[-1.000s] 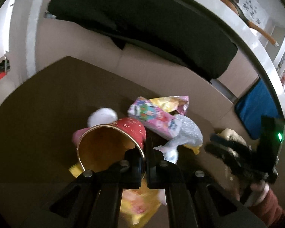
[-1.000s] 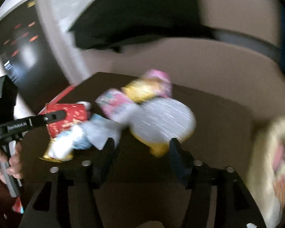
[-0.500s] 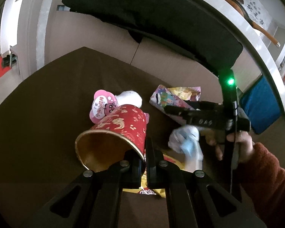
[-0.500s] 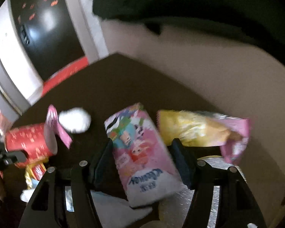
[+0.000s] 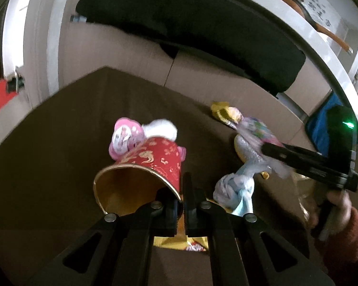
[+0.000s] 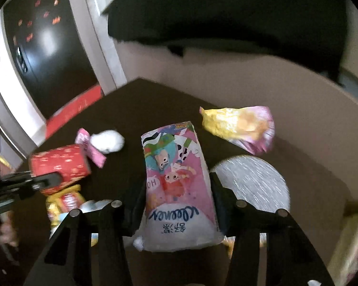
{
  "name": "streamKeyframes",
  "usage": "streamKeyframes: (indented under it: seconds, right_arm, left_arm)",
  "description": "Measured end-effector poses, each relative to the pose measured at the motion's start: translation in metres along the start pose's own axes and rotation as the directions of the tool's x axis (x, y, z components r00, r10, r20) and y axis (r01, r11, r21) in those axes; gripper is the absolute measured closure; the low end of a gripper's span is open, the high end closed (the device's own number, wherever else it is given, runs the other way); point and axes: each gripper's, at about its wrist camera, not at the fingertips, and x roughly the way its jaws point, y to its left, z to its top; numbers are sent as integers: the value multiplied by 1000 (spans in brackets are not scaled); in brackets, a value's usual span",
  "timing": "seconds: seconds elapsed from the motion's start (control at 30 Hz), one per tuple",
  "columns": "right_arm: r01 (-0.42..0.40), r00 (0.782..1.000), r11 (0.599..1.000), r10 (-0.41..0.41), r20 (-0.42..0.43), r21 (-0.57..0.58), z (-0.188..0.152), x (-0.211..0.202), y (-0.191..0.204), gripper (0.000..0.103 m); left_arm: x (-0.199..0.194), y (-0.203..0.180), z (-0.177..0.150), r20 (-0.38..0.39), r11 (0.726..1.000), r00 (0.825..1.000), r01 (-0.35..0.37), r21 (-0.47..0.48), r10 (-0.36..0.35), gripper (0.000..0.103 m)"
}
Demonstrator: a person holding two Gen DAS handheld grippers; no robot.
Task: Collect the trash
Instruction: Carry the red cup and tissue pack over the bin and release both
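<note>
My left gripper [image 5: 181, 191] is shut on the rim of a red paper cup [image 5: 143, 169] with gold print, held tilted above the dark table; the cup also shows in the right wrist view [image 6: 59, 164]. My right gripper [image 6: 177, 188] is shut on a pink tissue pack [image 6: 179, 186] with cartoon print, lifted off the table; it appears blurred in the left wrist view [image 5: 255, 131]. A pink round wrapper [image 5: 124, 138], a white wad [image 5: 161, 128], a crumpled bluish tissue [image 5: 236, 190] and a yellow wrapper [image 5: 179, 240] lie below.
A yellow and pink snack bag [image 6: 241, 124] and a silver foil bag [image 6: 253, 186] lie on the dark brown table [image 6: 140, 104]. A beige sofa with a black cloth [image 5: 191, 19] stands behind. A blue cushion [image 5: 319, 128] is at the right.
My right gripper closed on the pink tissue pack and lifted it off the table, moving right. My left gripper still holds the red cup, slightly higher.
</note>
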Motion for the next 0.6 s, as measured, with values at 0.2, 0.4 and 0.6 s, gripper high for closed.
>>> streamKeyframes:
  seconds: [0.2,0.4,0.6]
  right_arm:
    - [18,997,999,-20,68,26,-14,-57,-6,56]
    - [38,990,999,-42,133,28,-34,-110,-8,56]
    - [82,967,996,-90,239,44,-41,-166,-21,56]
  left_arm:
    - [-21,-33,11,58,999,998,-24,41,21,101]
    - [-52,-80,19,111,994,994,1,108,-13,101]
    - [-74,-151,25,191,974,979,23,223,-67,101]
